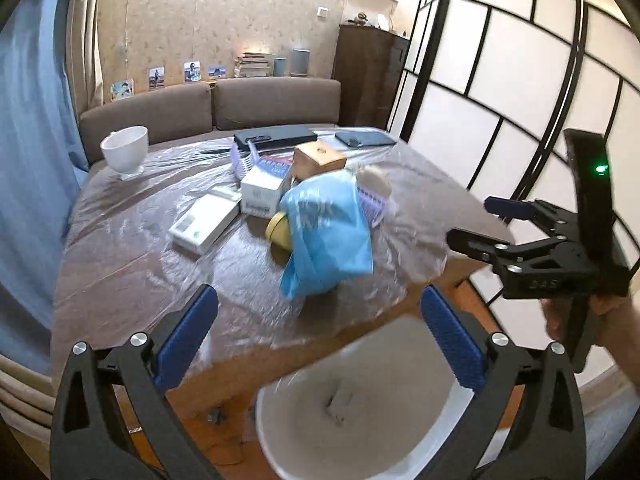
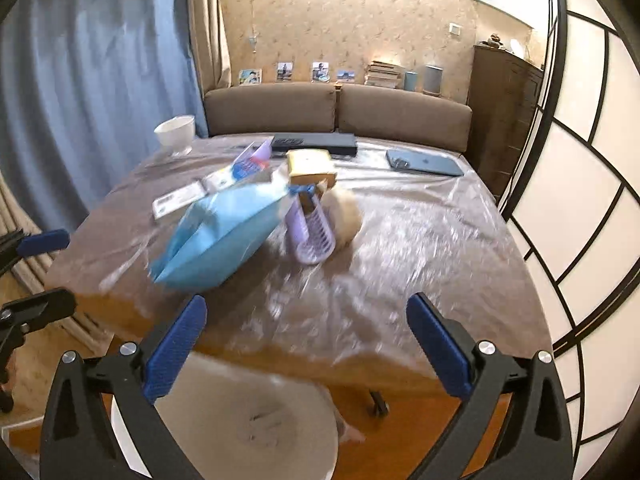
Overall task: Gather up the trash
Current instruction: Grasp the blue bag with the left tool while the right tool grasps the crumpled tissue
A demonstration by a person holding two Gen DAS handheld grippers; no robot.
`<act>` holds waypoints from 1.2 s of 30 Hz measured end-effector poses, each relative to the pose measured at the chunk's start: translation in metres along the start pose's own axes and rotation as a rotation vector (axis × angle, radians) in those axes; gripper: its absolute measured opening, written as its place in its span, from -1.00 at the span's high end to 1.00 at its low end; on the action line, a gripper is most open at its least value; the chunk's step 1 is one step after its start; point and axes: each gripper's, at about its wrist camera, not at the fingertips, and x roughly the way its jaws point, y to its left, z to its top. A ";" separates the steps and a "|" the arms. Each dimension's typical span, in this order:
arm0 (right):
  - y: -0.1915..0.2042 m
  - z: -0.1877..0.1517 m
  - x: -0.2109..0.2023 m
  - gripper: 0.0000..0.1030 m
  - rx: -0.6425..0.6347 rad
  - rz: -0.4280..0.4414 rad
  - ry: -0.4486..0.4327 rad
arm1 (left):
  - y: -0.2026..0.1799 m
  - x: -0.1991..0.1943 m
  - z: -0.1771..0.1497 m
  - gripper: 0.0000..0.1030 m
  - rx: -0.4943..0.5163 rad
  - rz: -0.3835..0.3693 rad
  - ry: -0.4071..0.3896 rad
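A home living room: a brown sofa against papered wall, photos, stacked books, blue curtain.

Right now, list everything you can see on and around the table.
table: one, under clear plastic sheet, centre
blue bag: one, light blue, near table edge
lilac basket: one, tipped, beside bag
tan box: one, behind bag
white boxes: two, left of bag
white cup: one, far left corner
dark laptop: one, far right
black case: one, far edge
white bin: one, on floor below table edge
sofa: one, brown, behind table
left gripper: open, empty
right gripper: open, empty
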 end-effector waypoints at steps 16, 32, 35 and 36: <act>-0.050 0.058 0.097 -0.50 0.036 0.026 0.086 | -0.015 0.087 0.034 -0.97 0.007 0.048 0.063; -0.043 0.063 0.148 0.31 0.018 0.141 0.155 | -0.026 0.116 0.037 -0.15 0.074 0.052 0.109; -0.043 0.063 0.153 0.35 0.023 0.158 0.162 | -0.028 0.119 0.036 -0.14 0.087 0.060 0.112; -0.043 0.063 0.154 0.38 0.028 0.172 0.162 | -0.028 0.120 0.035 -0.07 0.093 0.066 0.112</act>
